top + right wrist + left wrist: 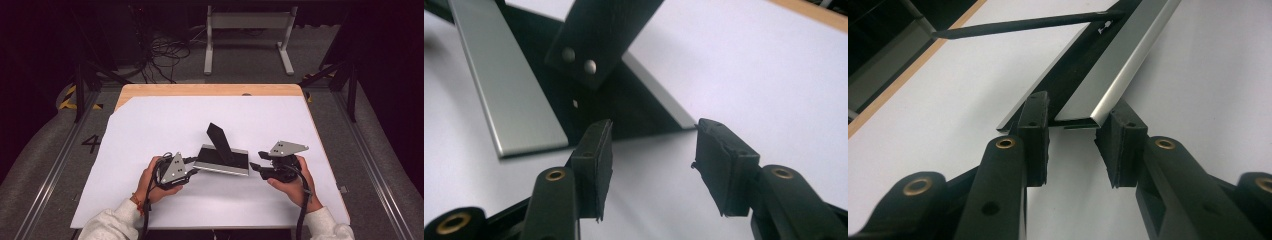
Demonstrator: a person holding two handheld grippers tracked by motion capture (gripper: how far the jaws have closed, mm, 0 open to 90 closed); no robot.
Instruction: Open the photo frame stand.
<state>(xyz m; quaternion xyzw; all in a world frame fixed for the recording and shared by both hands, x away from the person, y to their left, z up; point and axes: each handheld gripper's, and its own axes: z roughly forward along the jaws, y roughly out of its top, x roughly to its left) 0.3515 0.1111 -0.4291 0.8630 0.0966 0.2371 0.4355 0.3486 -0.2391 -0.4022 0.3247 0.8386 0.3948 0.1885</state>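
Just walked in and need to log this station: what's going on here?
A person at a white-covered table works a gripper in each hand around a flat silver-and-black stand with a black arm tilting up from it. The left gripper has its fingers around the stand's near end; whether they actually press on it I can't tell. The right gripper sits just off the opposite end, open, with nothing between its fingers.
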